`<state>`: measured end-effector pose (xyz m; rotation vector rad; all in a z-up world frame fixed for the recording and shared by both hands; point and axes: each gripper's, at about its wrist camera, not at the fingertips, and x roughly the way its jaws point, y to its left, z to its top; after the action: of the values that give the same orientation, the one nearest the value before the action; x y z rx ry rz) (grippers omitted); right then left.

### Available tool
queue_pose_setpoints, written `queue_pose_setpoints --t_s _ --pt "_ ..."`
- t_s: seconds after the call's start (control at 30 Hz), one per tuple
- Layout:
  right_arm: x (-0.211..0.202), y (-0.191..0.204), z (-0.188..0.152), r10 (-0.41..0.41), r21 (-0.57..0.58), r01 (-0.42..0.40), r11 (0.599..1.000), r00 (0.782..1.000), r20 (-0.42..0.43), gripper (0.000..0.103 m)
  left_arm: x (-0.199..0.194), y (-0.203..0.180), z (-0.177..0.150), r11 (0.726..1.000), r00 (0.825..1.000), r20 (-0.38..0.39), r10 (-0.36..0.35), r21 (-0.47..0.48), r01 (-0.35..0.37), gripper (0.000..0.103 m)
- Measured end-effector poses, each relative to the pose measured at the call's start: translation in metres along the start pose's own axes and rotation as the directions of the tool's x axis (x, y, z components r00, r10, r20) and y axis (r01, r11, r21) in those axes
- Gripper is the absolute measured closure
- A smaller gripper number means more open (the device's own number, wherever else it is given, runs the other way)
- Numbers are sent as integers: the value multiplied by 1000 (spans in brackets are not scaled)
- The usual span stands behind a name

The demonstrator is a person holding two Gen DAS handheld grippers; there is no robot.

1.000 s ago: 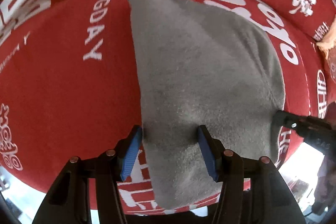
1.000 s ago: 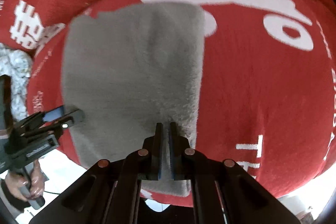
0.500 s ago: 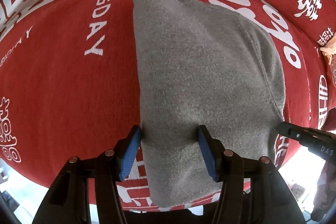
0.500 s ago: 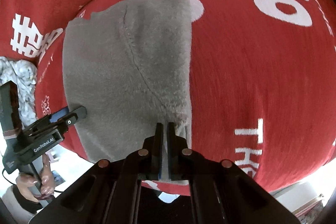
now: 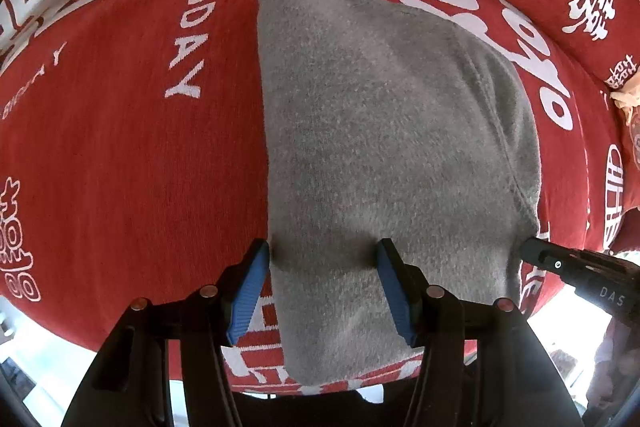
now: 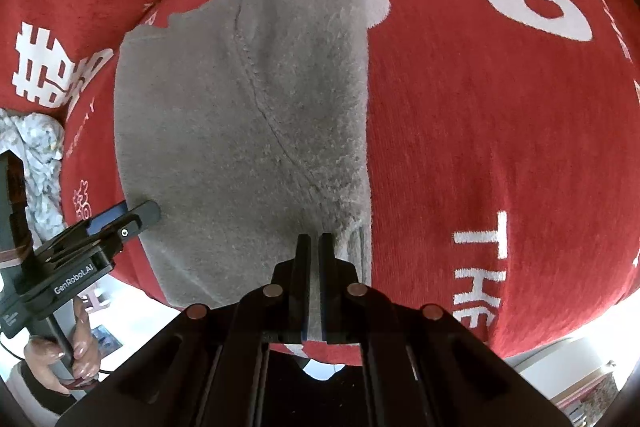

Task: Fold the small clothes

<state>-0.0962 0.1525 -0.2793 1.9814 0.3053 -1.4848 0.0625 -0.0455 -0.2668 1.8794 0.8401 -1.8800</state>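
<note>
Left wrist view, from left to right: red cloth (image 5: pixel 120 155) with white lettering across the whole surface, "BIGDAY" running from 11 o'clock down toward 9. At centre, grey fleece garment (image 5: pixel 380 155), folded, lying flat on the red, stretching from 12 o'clock down to 6. Left gripper (image 5: pixel 325 287) at 6 o'clock, pointing down at the near end of the garment, jaws parted; left blue pad (image 5: pixel 249 297) just at the garment's left edge, right pad on top of the fleece, so a strip of the garment's left side between the pads, not pinched. At 4 o'clock, tip of the right gripper (image 5: pixel 540 254) meeting the garment's right near corner. At 3 o'clock, something pale orange at the frame edge, too cut off to name.

Right wrist view, left to right: at 9 o'clock, crumpled white patterned fabric (image 6: pixel 38 155) beside the red cloth (image 6: pixel 500 147). At 8 o'clock, left gripper (image 6: pixel 136 215) resting on the garment's left near edge, a hand (image 6: pixel 60 367) on its handle below. Grey fleece garment (image 6: pixel 240 131) from 11 o'clock to 6, a curved seam across it. At 6 o'clock, right gripper (image 6: pixel 315 247) closed tight on the garment's near right corner, fleece pinched between the fingers. To the right, bare red with white letters "THE" at 4 o'clock.
</note>
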Motion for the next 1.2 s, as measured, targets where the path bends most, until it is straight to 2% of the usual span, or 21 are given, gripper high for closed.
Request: queue_pose_setpoints --t_s 0.23,0.27,0.3,0.43,0.53,0.6,0.67,0.77,0.97,1.0,1.1,1.2 --pt "-23 -6 9 29 44 -33 999 996 82 94 -5 3 -2 1000 1000 -2 13 10 -13 46" --pt "-25 -8 15 29 59 -34 998 995 97 91 -5 3 -1 1000 1000 -3 15 10 -15 46" --pt "-25 -10 21 31 72 -38 997 994 104 84 -5 4 -1 1000 1000 -2 18 11 -18 46" --pt "-23 -8 45 61 74 -72 995 988 142 83 -5 4 -1 1000 1000 0 23 15 -23 46" --pt "-8 1 56 -1 30 -2 1000 995 102 83 -3 5 0 1000 1000 -3 26 17 -26 46" --pt "6 6 59 -72 -10 73 997 995 64 88 -3 6 0 1000 1000 -7 22 13 -22 46" --pt "7 10 57 -122 -43 125 991 990 67 88 -4 7 0 1000 1000 -9 20 6 -20 46" --pt "-4 4 52 -159 -15 160 987 985 73 88 -5 8 1 1000 1000 -8 19 3 -19 46" --pt "-31 -7 35 -119 40 117 992 991 67 83 -11 8 4 1000 1000 -5 26 7 -26 46" --pt "-31 -7 32 -115 42 112 993 991 65 81 -13 7 4 1000 1000 -2 28 8 -28 46" --pt "-34 -1 21 -102 36 99 994 993 68 62 -19 7 6 999 1000 3 29 14 -29 46" --pt "-34 7 14 -100 29 98 995 993 69 61 -22 5 7 999 999 3 38 22 -38 46"
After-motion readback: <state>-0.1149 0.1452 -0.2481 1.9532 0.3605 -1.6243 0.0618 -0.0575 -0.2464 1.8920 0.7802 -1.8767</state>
